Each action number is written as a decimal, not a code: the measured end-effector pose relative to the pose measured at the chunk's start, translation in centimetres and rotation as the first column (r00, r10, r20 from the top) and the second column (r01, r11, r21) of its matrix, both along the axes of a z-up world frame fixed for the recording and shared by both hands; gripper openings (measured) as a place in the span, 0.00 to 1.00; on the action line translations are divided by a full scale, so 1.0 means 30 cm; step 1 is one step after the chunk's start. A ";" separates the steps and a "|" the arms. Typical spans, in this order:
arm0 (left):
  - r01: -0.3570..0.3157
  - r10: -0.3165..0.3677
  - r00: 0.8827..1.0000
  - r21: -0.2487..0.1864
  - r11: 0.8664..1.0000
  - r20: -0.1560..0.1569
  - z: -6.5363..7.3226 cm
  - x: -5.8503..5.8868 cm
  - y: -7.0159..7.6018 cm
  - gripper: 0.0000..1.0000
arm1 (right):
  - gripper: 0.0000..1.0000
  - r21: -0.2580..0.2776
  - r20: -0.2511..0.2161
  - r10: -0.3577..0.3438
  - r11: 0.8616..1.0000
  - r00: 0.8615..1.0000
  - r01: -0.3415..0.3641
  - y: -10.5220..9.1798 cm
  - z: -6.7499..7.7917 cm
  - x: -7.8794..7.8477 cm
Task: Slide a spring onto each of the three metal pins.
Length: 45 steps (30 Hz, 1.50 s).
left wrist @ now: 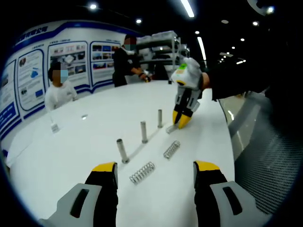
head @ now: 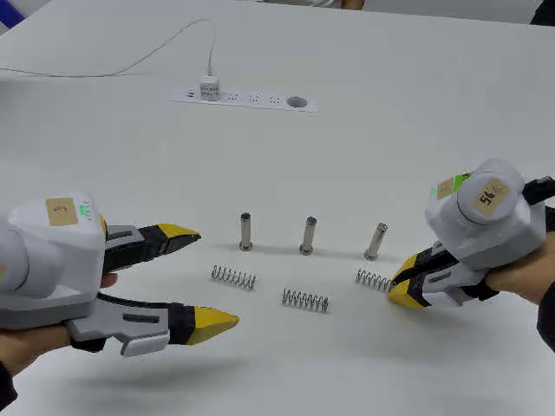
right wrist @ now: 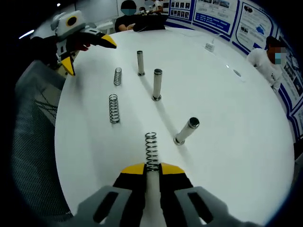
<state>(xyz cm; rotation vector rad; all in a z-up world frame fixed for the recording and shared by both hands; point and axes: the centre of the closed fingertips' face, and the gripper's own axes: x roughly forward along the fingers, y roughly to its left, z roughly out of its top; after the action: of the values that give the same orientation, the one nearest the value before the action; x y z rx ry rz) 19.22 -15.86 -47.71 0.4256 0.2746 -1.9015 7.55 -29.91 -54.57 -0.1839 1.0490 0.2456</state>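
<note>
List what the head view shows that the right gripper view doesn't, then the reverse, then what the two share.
Head view's own: the hand holding the right gripper.
Right gripper view's own: people at the far edge of the table, wall posters, and a mesh chair.
Shared: three upright pins, three springs lying flat with none on a pin, the open left gripper, and the right gripper's jaws closed on the end of the right spring.

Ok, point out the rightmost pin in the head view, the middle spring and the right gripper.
Rightmost pin (head: pixel 375 241), head view, mid-shaft.
Middle spring (head: pixel 305 300), head view, centre coils.
Right gripper (right wrist: pixel 152 168), right gripper view, midway between fingertips, shut on the third spring (right wrist: pixel 151 146).
</note>
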 end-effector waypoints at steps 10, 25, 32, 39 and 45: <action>0.075 -0.075 0.997 0.008 0.997 0.016 -0.003 -0.066 -0.031 0.62 | 0.11 0.009 0.036 0.000 1.000 0.999 -0.001 0.026 0.049 0.003; 0.166 -0.166 0.986 0.012 0.986 0.024 -0.025 -0.137 -0.090 0.55 | 0.11 0.028 0.062 0.067 0.997 0.996 -0.069 0.124 0.105 0.040; 0.193 -0.194 0.981 0.014 0.981 0.027 -0.041 -0.156 -0.100 0.49 | 0.11 0.020 0.073 0.116 0.993 0.991 -0.118 0.173 0.127 0.070; 0.216 -0.217 0.976 0.009 0.976 0.025 -0.040 -0.179 -0.115 0.44 | 0.11 0.020 0.085 0.167 0.985 0.982 -0.169 0.223 0.147 0.096; 0.239 -0.239 0.970 0.004 0.971 0.033 -0.038 -0.199 -0.130 0.41 | 0.11 0.016 0.088 0.200 0.979 0.976 -0.202 0.250 0.158 0.108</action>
<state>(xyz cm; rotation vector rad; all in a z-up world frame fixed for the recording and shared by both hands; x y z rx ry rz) 13.25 -19.75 -48.85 0.5092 0.2084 -2.1274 10.80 -22.40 -49.84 -0.2770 0.9422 0.4301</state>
